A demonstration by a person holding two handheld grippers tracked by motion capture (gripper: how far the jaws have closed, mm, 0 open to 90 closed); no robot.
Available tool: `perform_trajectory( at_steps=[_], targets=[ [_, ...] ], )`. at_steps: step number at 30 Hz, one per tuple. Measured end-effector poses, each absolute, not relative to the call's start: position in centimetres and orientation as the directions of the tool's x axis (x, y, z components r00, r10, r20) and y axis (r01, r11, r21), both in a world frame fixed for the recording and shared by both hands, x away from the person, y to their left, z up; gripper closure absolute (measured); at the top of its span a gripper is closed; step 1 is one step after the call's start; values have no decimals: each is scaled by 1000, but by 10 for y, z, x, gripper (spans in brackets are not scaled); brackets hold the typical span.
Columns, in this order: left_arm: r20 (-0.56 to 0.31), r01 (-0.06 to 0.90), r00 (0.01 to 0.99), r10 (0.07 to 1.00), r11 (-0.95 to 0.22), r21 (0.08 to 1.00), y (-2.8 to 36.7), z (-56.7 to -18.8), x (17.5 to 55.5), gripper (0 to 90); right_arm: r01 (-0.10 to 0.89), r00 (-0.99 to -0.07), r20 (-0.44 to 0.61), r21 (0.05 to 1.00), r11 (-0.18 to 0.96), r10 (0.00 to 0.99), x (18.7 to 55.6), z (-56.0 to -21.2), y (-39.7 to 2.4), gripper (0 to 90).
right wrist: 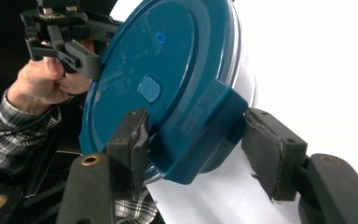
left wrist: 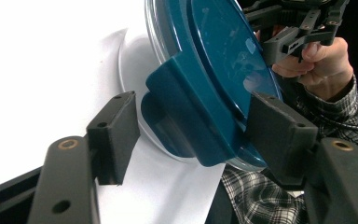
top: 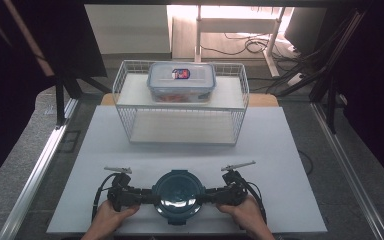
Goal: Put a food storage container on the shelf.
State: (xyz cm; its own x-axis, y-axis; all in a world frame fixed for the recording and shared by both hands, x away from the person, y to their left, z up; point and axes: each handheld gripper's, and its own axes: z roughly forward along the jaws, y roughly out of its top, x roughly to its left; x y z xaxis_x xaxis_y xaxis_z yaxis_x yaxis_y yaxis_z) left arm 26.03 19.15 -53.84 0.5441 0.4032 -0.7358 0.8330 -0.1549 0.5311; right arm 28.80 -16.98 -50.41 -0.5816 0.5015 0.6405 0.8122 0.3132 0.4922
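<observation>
2 tongs (top: 149, 196) (top: 203, 196) gripping round teal-lidded container (top: 176, 192) clasps, lidded box (top: 181, 80) atop wire basket (top: 130, 117)

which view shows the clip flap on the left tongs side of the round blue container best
The left gripper view: the clip flap sits large and close between the left tongs. In the high view the round blue container is small, its flaps hard to make out. The right gripper view shows the opposite flap.
</observation>
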Motion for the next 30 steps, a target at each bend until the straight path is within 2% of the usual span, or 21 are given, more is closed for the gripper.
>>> perform_trajectory(
  at_steps=[4,8,11,14,17,20,26,30],
  targets=[
    [-749,844,530,397,-164,510,190,-538,258,374,821,-569,643,480,310,512,288,-502,-169,444],
    [-746,833,547,381,-152,533,193,-534,251,454,841,-540,676,466,277,502,286,-500,-174,523],
    [-725,814,572,385,-151,561,194,-529,242,492,832,-552,673,481,276,492,280,-496,-176,547],
    [-697,791,598,396,-154,592,192,-525,236,511,829,-557,675,493,265,484,273,-495,-179,551],
    [-686,782,608,399,-156,603,192,-524,233,516,841,-539,693,476,258,480,268,-499,-180,516],
    [-695,787,602,395,-142,601,194,-526,231,521,850,-523,709,477,225,474,262,-502,-180,545],
    [-734,809,567,373,-89,581,195,-528,233,561,842,-535,695,485,236,480,260,-498,-179,559],
    [-702,787,592,397,-95,610,192,-521,236,582,803,-584,641,547,238,498,259,-491,-179,561]
  ],
)
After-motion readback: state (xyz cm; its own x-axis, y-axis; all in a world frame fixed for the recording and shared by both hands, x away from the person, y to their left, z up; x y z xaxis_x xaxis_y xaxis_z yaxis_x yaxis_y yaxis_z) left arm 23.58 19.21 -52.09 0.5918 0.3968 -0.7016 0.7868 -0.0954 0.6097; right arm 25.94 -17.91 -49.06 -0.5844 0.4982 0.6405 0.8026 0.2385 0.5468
